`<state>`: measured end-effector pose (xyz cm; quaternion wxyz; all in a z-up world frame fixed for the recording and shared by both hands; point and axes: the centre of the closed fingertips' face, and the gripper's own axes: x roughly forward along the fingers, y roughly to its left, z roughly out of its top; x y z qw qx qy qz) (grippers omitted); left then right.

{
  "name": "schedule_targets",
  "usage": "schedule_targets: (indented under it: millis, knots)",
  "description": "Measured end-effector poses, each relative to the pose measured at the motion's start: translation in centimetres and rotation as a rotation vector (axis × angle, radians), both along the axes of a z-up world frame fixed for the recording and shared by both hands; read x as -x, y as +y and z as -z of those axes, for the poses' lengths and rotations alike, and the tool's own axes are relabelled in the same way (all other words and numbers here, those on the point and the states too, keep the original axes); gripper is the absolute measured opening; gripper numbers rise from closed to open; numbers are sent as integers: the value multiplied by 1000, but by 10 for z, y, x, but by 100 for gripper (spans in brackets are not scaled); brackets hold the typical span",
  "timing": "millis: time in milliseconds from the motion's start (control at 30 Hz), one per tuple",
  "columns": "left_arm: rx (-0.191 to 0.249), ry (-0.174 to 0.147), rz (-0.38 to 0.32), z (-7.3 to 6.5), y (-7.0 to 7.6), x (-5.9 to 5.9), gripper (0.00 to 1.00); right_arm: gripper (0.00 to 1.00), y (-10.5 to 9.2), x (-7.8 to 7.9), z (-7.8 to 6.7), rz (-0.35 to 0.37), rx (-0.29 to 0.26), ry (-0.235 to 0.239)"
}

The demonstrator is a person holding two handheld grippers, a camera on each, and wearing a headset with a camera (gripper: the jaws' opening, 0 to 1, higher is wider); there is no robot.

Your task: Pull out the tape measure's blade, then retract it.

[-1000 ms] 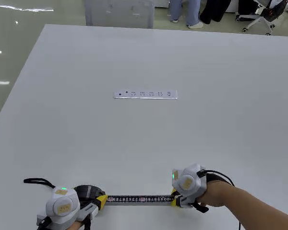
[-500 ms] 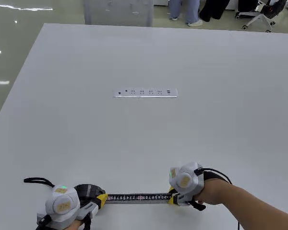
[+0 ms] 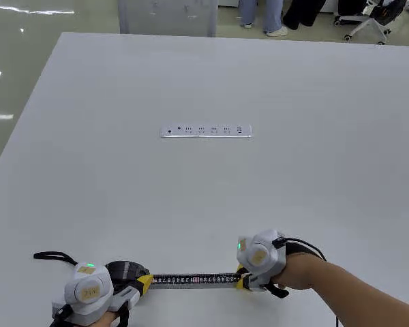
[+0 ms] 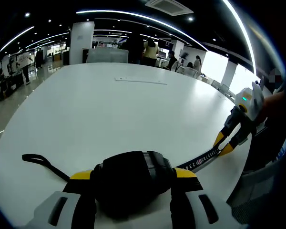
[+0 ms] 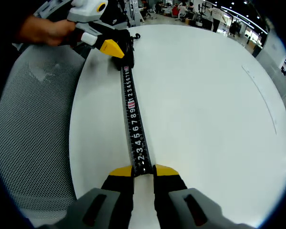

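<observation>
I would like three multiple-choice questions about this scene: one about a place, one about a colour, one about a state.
1. Where does the power strip lie?
A. in the middle of the table
B. at the near edge
C. on the floor
2. Which colour is the tape measure case?
A. blue
B. black
C. orange
3. The blade is:
A. fully retracted
B. broken off
C. pulled out
Answers: A, bare white surface surrounds it on all sides; B, the left hand-held gripper clamps a black body; C, the right hand-held gripper holds its tip away from the case.
</observation>
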<state>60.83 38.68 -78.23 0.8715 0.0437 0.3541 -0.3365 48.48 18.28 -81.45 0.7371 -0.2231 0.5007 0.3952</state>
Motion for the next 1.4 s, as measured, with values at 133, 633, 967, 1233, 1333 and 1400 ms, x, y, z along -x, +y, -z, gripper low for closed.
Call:
schedule_targets:
  millis: [133, 633, 967, 1233, 1333, 1400]
  knots:
    - [0, -2, 0, 0, 0, 0, 60, 14, 2, -1, 0, 1, -2, -1]
    - [3, -2, -4, 0, -1, 0, 60, 14, 7, -4, 0, -3, 7, -4]
    - [7, -1, -9, -1, -1, 0, 60, 14, 11, -8, 1, -6, 13, -10]
    - [9, 12, -12, 0, 0, -1, 60, 14, 22, -14, 1, -10, 1, -25]
    - [8, 14, -13, 0, 0, -1, 60, 14, 25, -16, 1, -12, -2, -27]
    - [7, 16, -15, 0, 0, -1, 60, 14, 27, -17, 0, -11, -3, -28]
